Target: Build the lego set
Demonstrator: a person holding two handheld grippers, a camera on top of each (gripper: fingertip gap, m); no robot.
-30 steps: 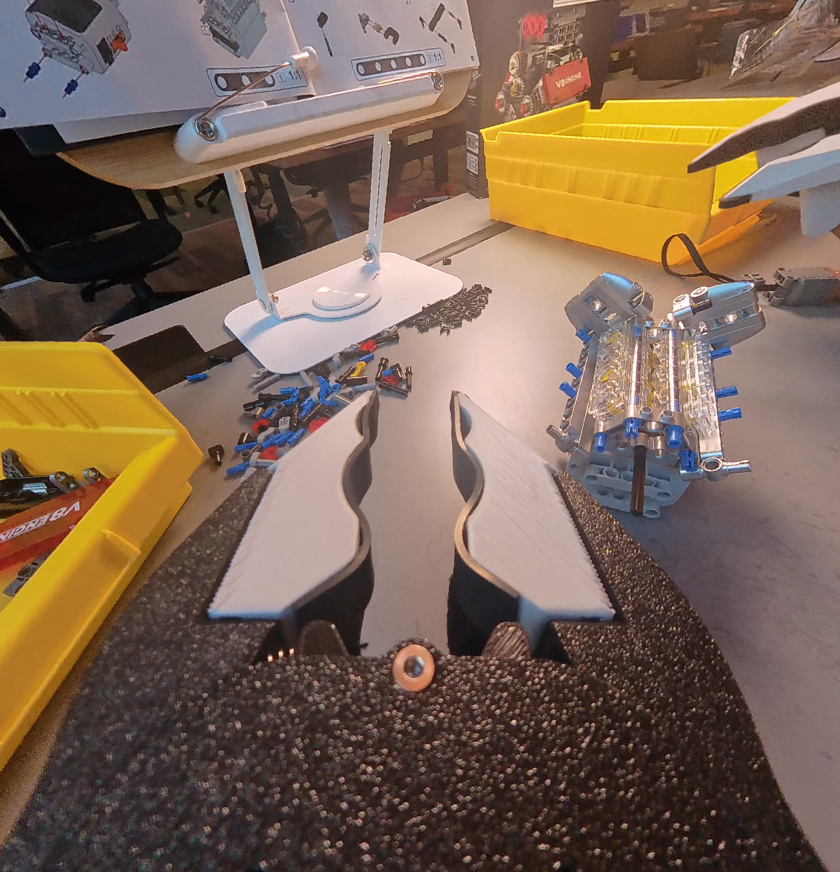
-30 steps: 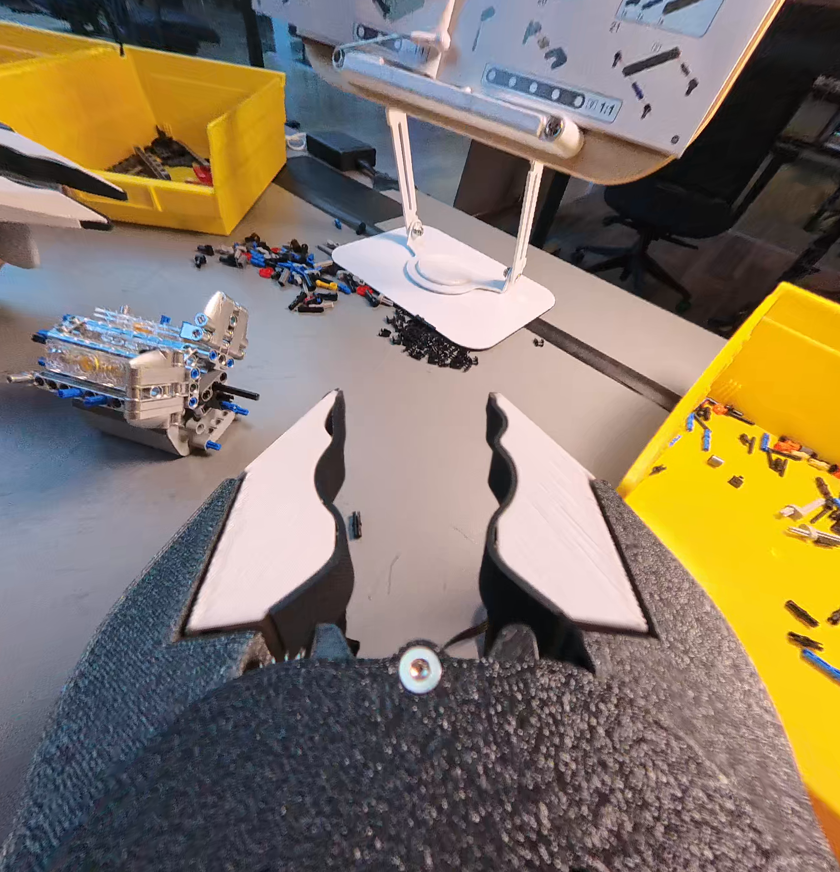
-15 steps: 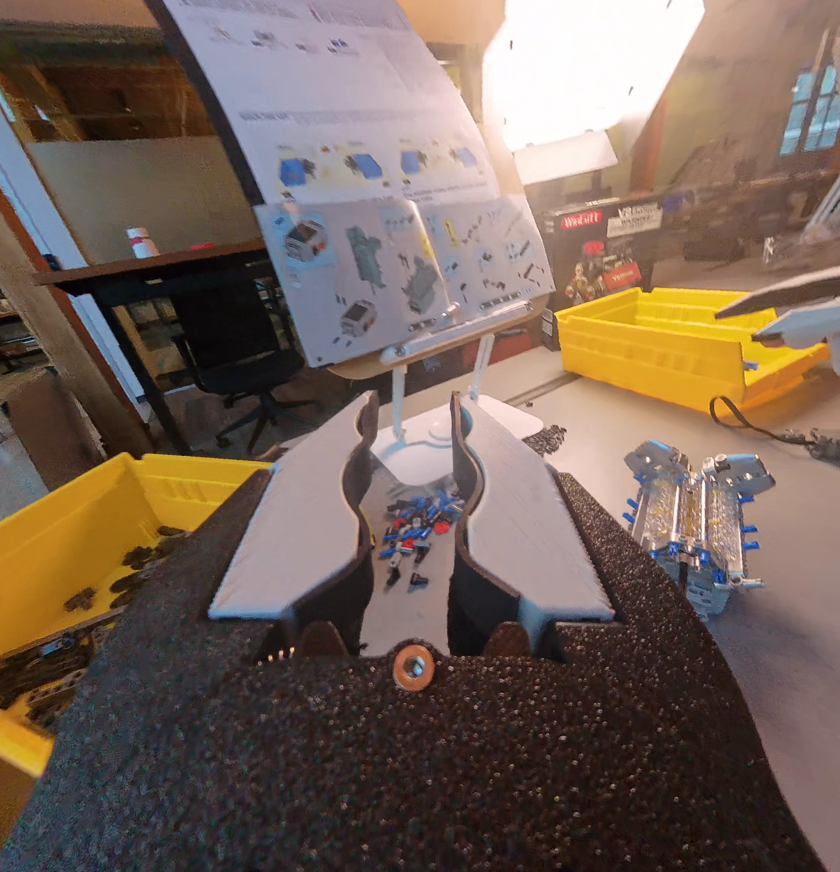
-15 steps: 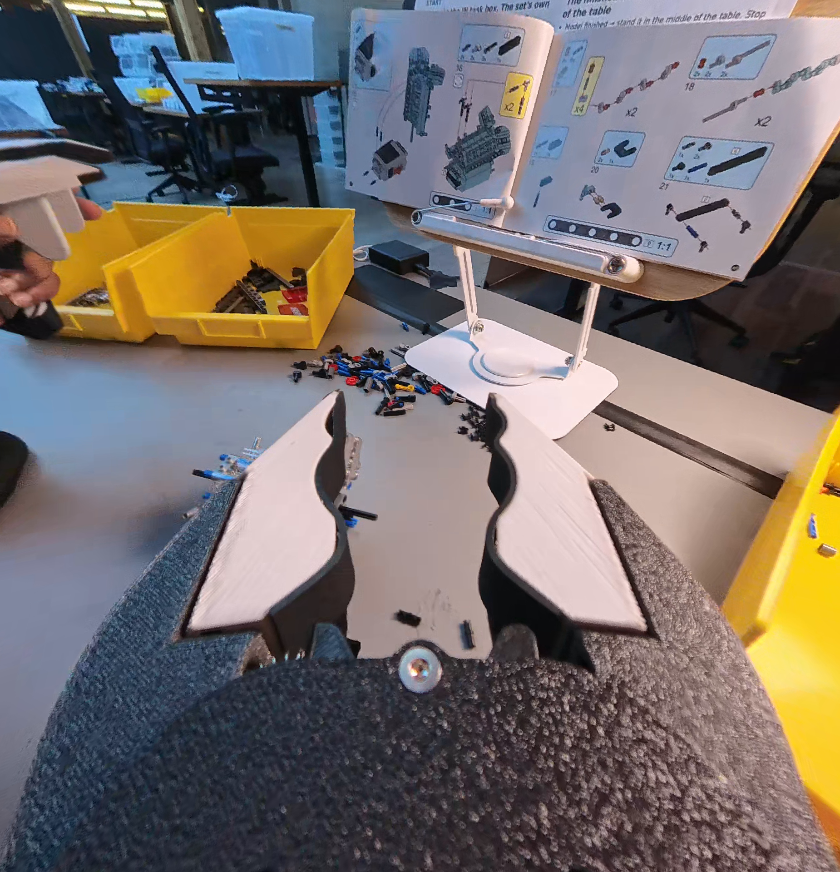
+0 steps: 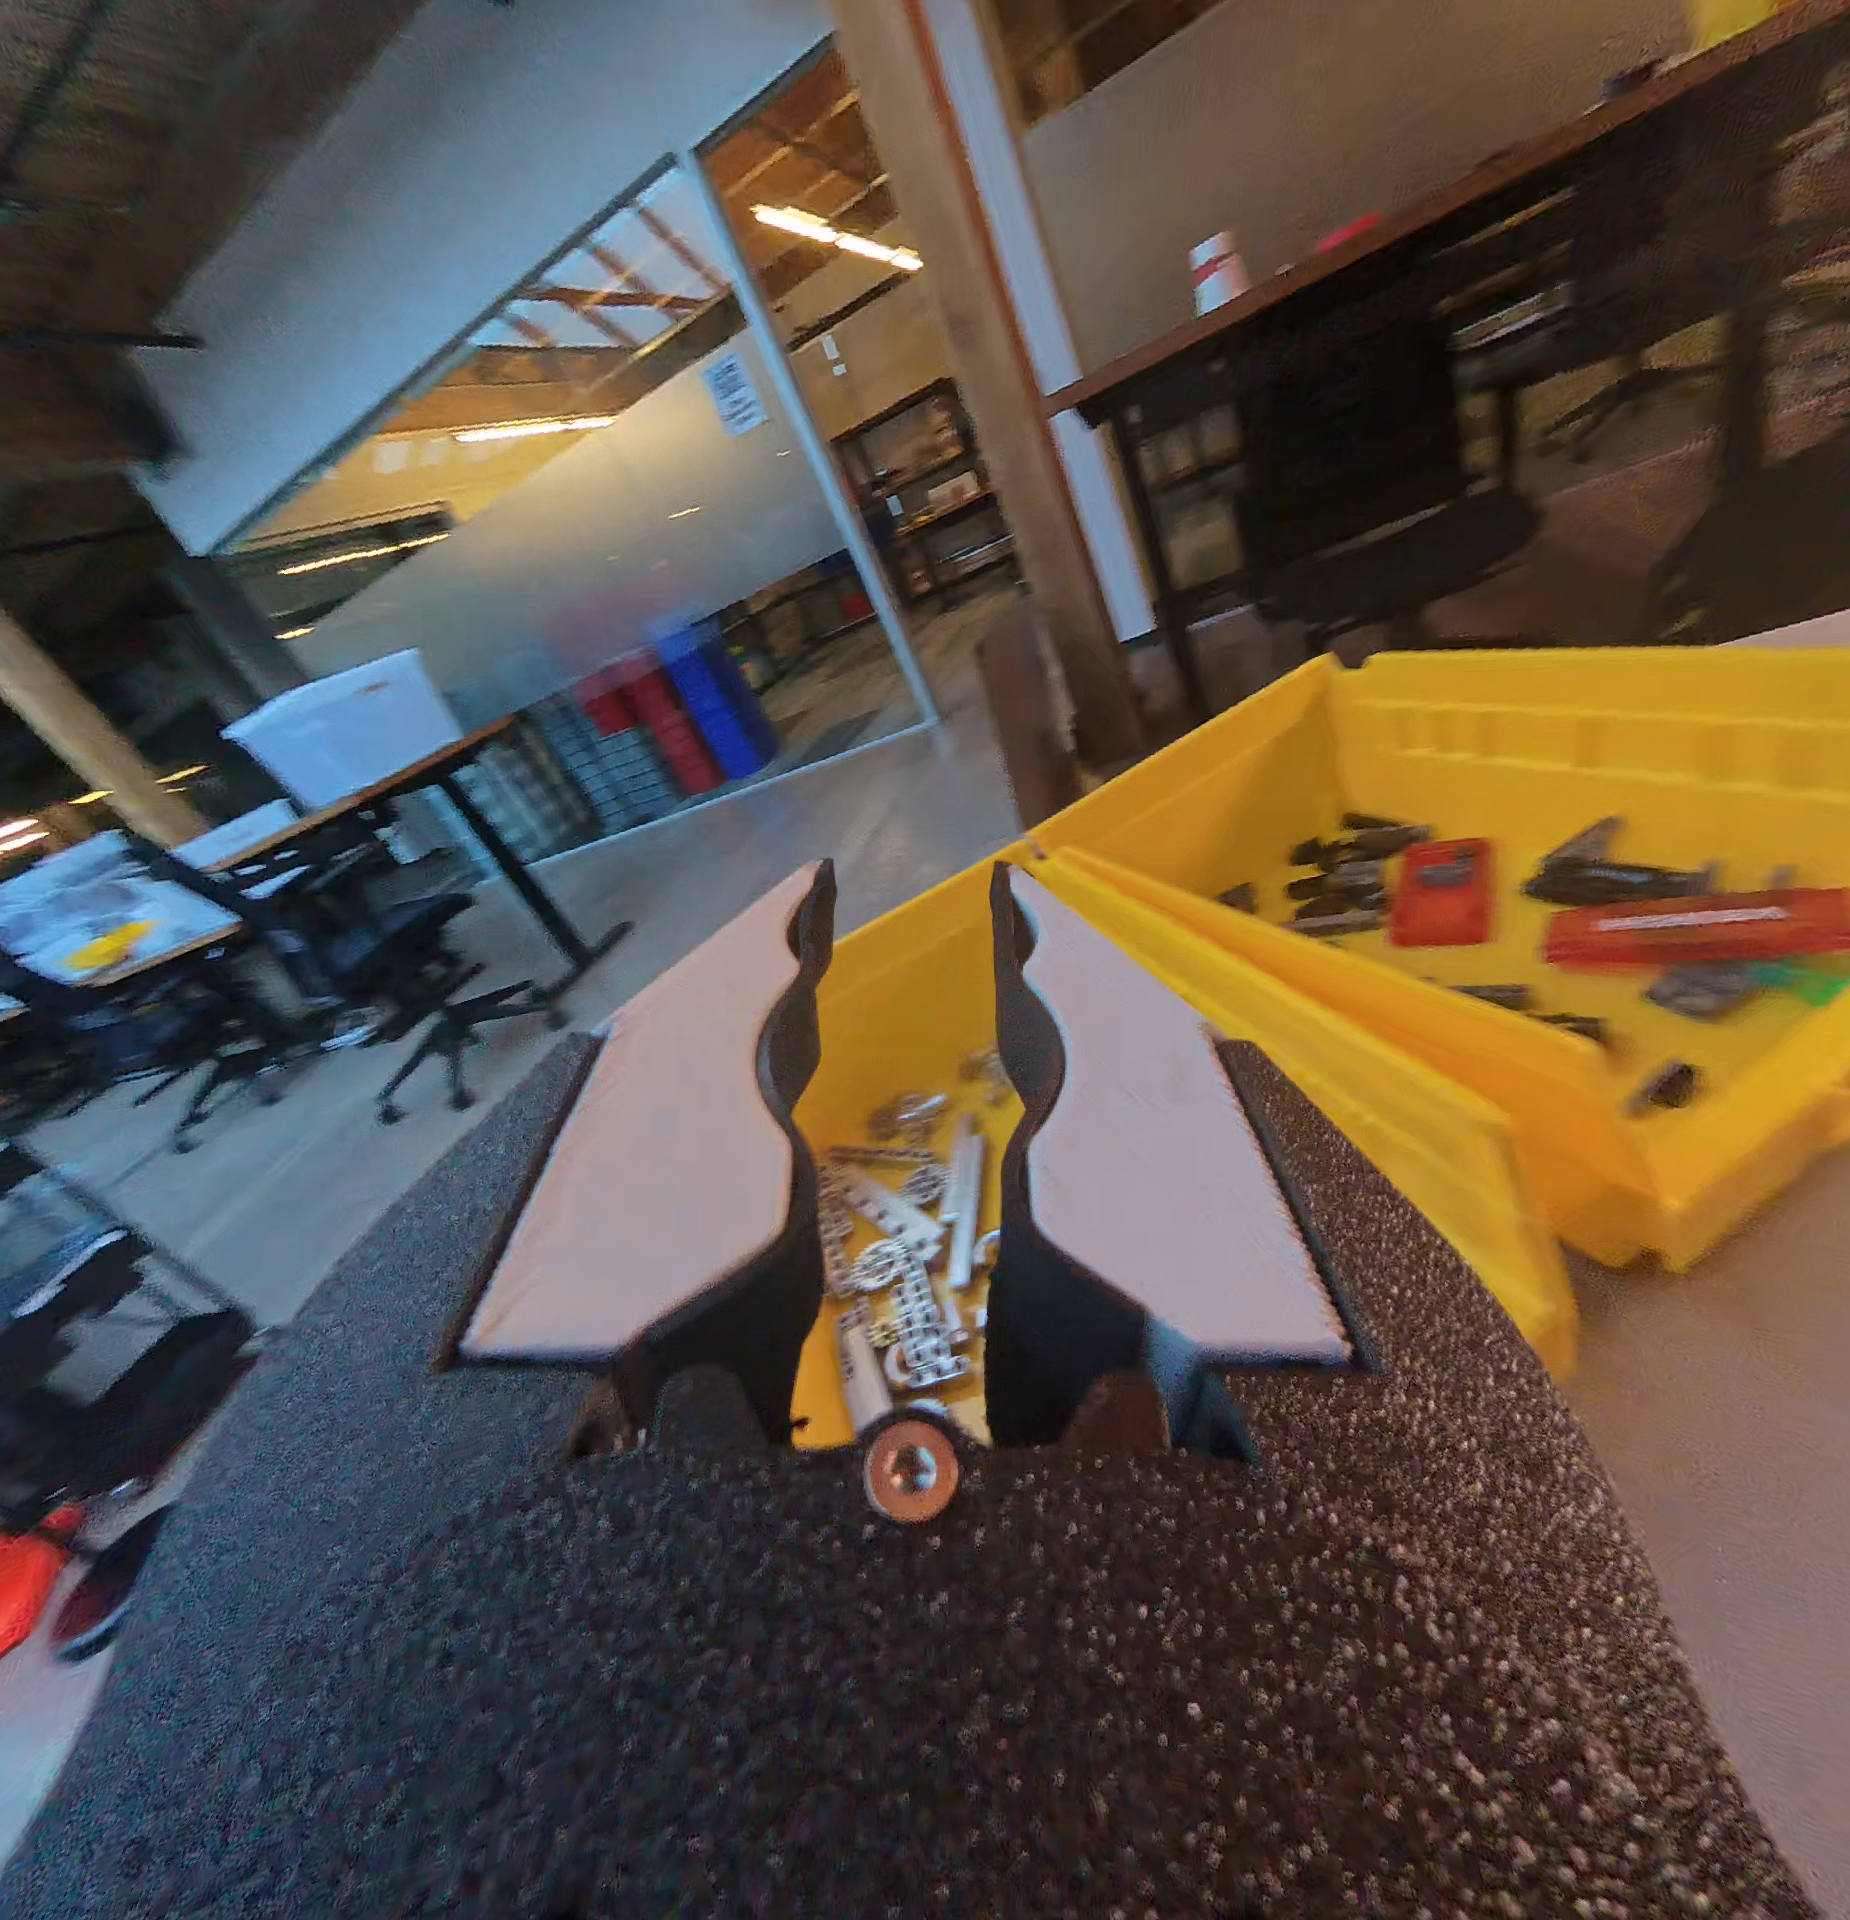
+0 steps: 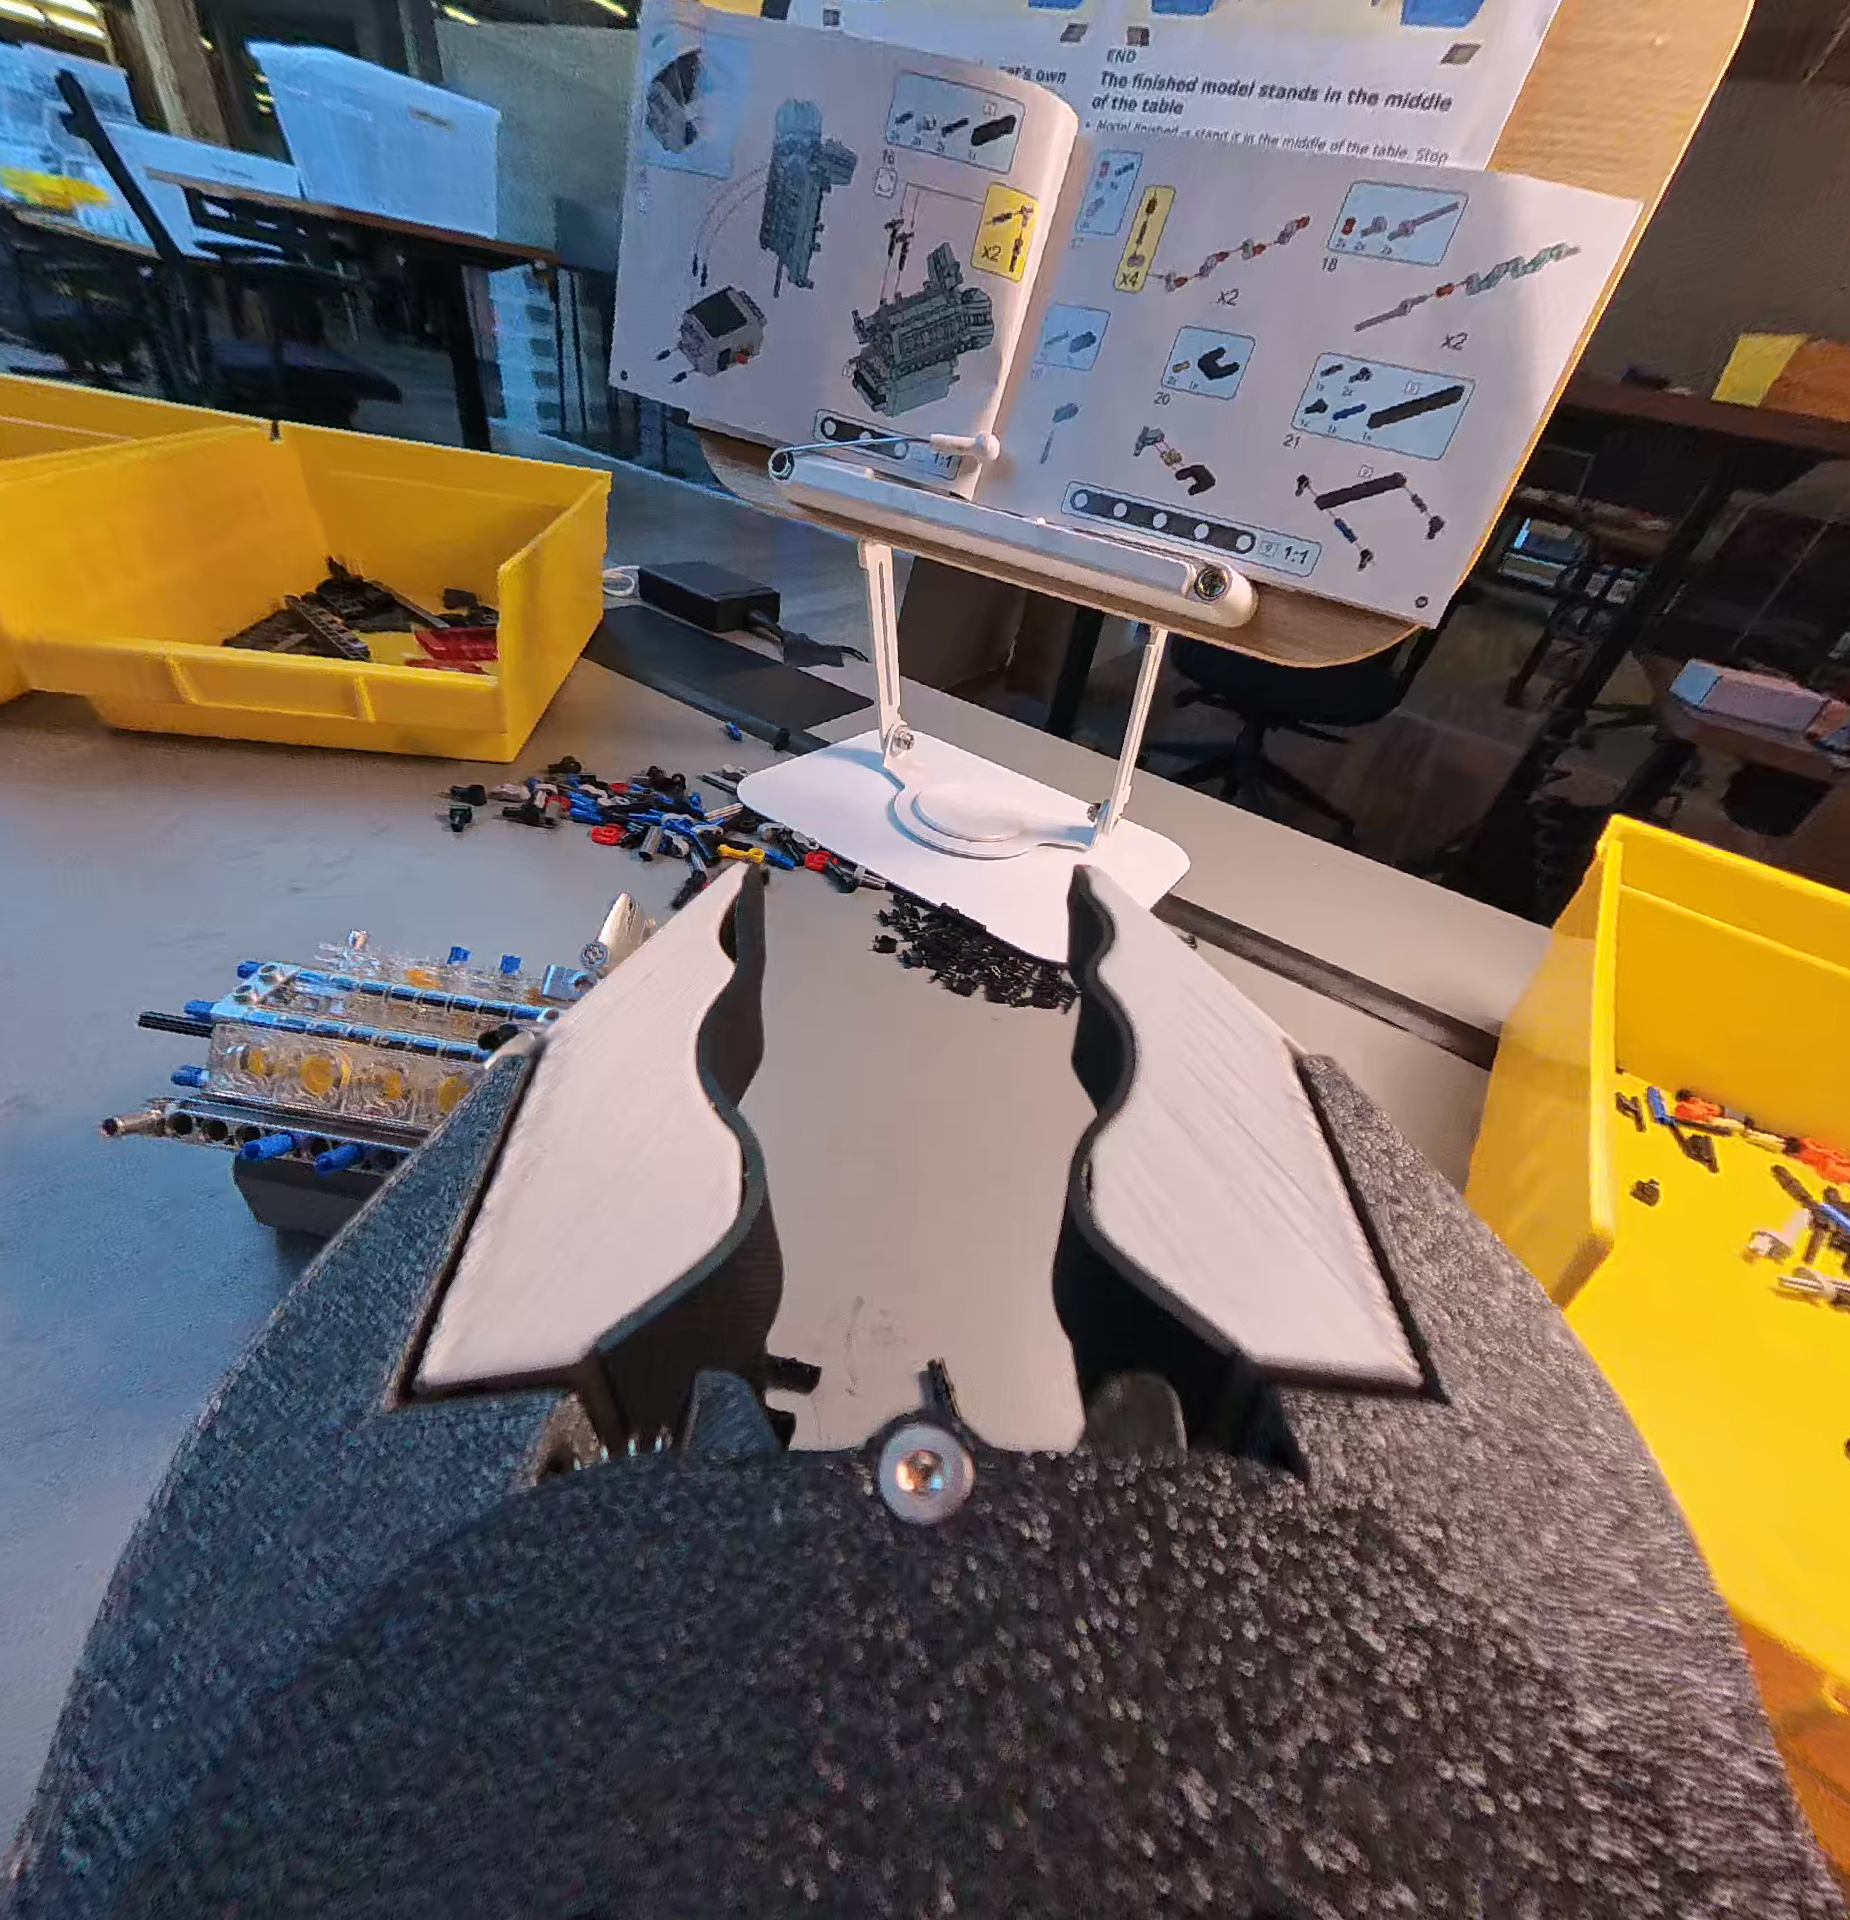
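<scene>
Low in the left view, the left gripper [image 5: 910, 904] hangs open and empty over a yellow bin [image 5: 900, 997] of grey parts. Right gripper [image 6: 916, 894] is open too, empty, beside the half-built engine [image 6: 349, 1060] at mid-left.

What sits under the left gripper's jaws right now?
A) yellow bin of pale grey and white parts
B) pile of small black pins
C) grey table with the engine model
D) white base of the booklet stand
A: in the left wrist view the left gripper, jaws apart and empty, hangs over a yellow bin holding pale grey and white parts; a second yellow bin with dark and red pieces lies to its right.
</scene>
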